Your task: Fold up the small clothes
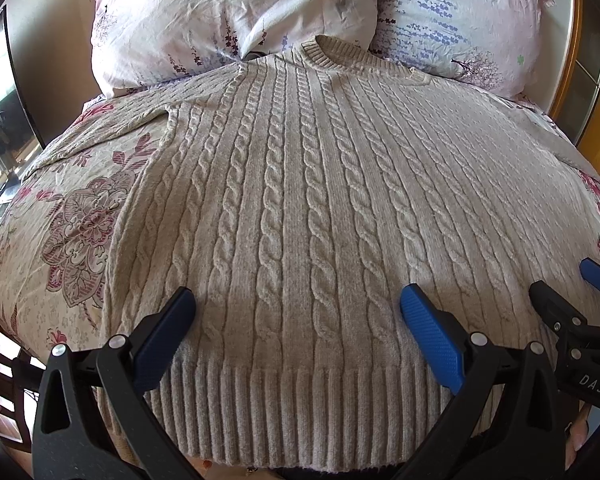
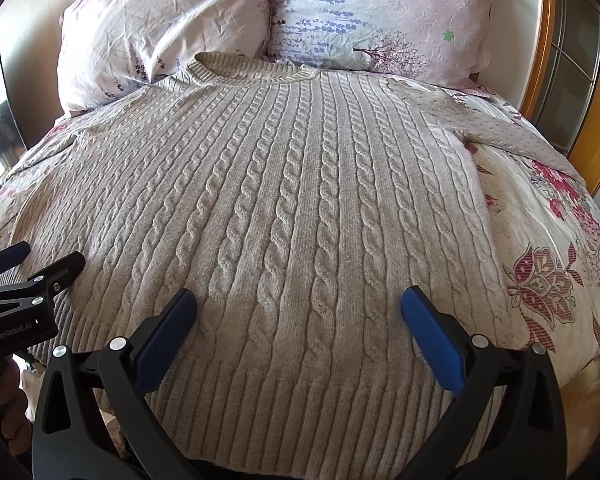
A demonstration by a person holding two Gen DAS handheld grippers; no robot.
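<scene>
Beige cable-knit wool fills most of both views: the sweater (image 1: 300, 200) lies flat and face up on the bedspread (image 1: 72, 216), its ribbed hem at the bottom of the frame nearest me and its round collar (image 1: 332, 54) at the top centre, touching the pillows.

My left gripper (image 1: 298, 304) sits at the bottom centre of the left wrist view with its two blue-padded fingers spread wide apart and nothing between them but the knit below. I cannot tell whether the tips touch the fabric or hang just over it.

My right gripper (image 2: 298, 304) looks the same in the right wrist view: fingers well apart, over the lower part of the sweater just above the hem ribbing. From the left camera I see it at the lower right edge of the frame, and from the right camera the left one shows at the lower left edge, so the two sit side by side.

One sleeve (image 1: 112, 120) runs out toward the upper left of the left view; the other sleeve (image 2: 512, 136) runs toward the upper right of the right view.

Two floral pillows (image 2: 160, 36) lean at the top of the frame, and a wooden frame (image 2: 540, 60) curves down the right edge.
</scene>
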